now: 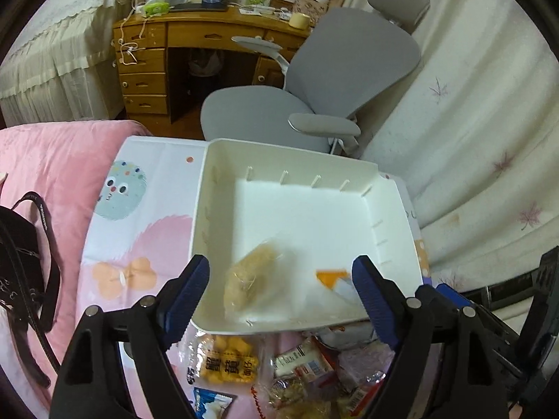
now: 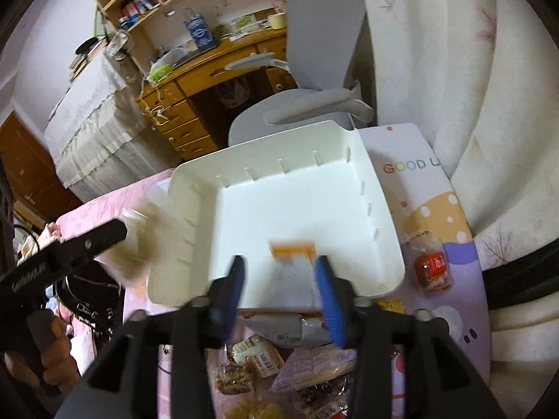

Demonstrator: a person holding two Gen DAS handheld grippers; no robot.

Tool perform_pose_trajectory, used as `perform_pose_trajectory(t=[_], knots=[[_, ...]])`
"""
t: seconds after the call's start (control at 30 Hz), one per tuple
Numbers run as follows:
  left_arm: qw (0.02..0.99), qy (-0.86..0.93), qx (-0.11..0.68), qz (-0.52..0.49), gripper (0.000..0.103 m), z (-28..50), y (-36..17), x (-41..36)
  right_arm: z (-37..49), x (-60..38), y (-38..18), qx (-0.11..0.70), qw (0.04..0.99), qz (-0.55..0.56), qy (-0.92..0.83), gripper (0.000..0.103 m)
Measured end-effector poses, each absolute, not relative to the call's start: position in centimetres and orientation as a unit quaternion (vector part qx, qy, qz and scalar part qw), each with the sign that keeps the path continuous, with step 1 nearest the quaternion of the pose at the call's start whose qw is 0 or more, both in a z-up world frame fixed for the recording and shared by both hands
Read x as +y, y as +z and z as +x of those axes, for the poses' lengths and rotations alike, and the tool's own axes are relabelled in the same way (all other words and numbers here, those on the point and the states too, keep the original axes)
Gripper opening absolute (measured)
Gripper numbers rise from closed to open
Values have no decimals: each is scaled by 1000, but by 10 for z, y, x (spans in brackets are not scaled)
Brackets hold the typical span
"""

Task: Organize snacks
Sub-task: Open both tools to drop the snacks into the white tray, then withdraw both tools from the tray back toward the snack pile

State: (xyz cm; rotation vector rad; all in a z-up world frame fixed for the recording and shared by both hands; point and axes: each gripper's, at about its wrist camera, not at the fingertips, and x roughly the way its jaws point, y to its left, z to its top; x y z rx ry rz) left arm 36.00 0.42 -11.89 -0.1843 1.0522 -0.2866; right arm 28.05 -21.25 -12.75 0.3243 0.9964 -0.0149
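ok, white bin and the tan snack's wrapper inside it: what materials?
White bin: looks like moulded plastic, smooth semi-matte, going by its rounded rim and moulded slot ribs. Tan snack: wrapper looks like thin clear plastic film, glossy, contents visible through it; blur leaves detail open.

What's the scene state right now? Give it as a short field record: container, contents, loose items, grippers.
container: white rectangular plastic bin, on patterned mat
contents: clear bag of beige snack; orange-and-white packet
loose items: pile of wrapped snacks in front of bin; red-labelled wrapped snack beside bin on mat
left gripper: open, above beige bag, pads not touching it
right gripper: open, orange packet between fingers, seemingly released
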Motion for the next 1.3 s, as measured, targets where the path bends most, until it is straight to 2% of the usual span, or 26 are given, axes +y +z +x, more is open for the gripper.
perform_pose_trajectory(t=[0.03,0.3,0.53,0.87,1.3], knots=[[850,-139,500,-91,83,359,-120,5,280,-215,-129,477,864,161,-10,58],[856,-147,487,-97,83,323,-106,3,256,-222,-126,473,863,176,-15,58],[865,-135,475,-91,83,260,-91,5,211,-219,-124,474,861,183,10,58],[862,-105,488,-88,83,155,-102,15,134,-217,-134,490,853,180,31,58],[854,-40,507,-113,83,83,-104,44,76,-209,-145,515,831,202,61,58]])
